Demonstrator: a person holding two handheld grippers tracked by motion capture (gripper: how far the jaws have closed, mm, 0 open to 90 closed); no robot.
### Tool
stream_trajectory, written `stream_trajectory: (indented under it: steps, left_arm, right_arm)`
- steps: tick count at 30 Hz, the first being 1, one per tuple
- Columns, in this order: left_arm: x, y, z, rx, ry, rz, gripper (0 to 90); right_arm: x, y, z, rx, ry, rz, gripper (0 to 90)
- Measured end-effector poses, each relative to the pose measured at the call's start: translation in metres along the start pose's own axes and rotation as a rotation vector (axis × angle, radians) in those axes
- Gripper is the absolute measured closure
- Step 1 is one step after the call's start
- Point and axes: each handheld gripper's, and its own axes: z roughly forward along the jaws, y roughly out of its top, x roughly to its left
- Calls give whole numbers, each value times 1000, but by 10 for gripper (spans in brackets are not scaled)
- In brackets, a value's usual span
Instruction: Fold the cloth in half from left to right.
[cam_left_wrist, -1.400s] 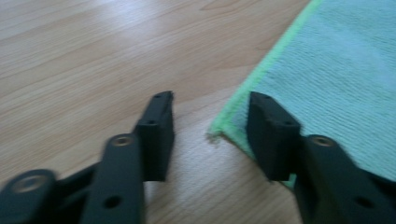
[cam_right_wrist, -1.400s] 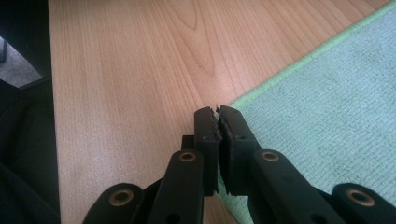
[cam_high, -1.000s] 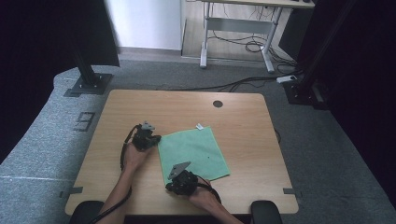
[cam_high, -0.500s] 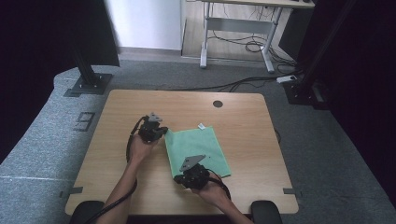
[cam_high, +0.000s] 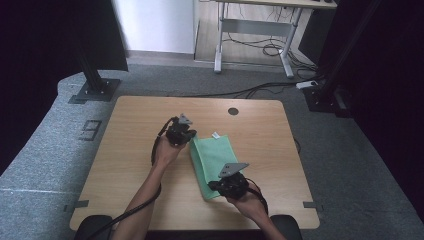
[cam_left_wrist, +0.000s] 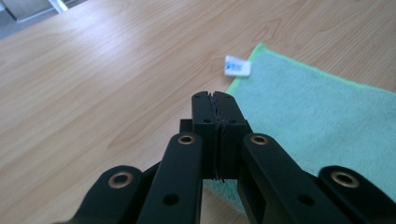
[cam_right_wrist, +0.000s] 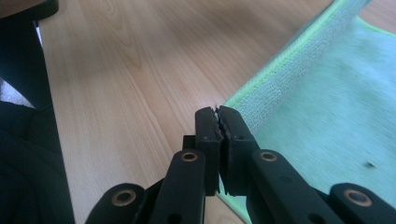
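Cloth (cam_high: 212, 162) was green and lay on the table (cam_high: 130, 150), narrower than before, one side lifted over. Left gripper (cam_high: 186, 139) and right gripper (cam_high: 220, 187) were shut, pinching its edge. Fold looked half done.

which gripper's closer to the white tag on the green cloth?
Left. The left gripper sits at the cloth's far-left corner, just beside the white tag. The right gripper is at the near end, opposite the tag.
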Motion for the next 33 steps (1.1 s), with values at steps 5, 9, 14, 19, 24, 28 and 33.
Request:
stream_trajectory:
  steps: [5,9,14,19,24,28,33]
  left_arm:
    - [-10,18,12,6,-13,30,885]
    - [-16,30,19,10,-21,58,884]
    - [-21,41,28,16,-31,82,883]
    - [-26,49,40,20,-44,87,881]
    - [-32,53,51,29,-53,92,880]
    - [-34,56,58,47,-51,103,878]
    - [-37,56,69,71,-51,100,876]
  right_arm:
    - [-9,-6,-15,-19,-29,19,862]
    - [-15,-11,-27,-29,-51,35,862]
    - [-22,-16,-35,-37,-72,52,862]
    - [-29,-22,-43,-41,-93,75,862]
    - [-34,-28,-50,-41,-113,93,862]
    - [-41,-35,-51,-29,-125,110,861]
    - [-49,-45,-47,-7,-142,128,861]
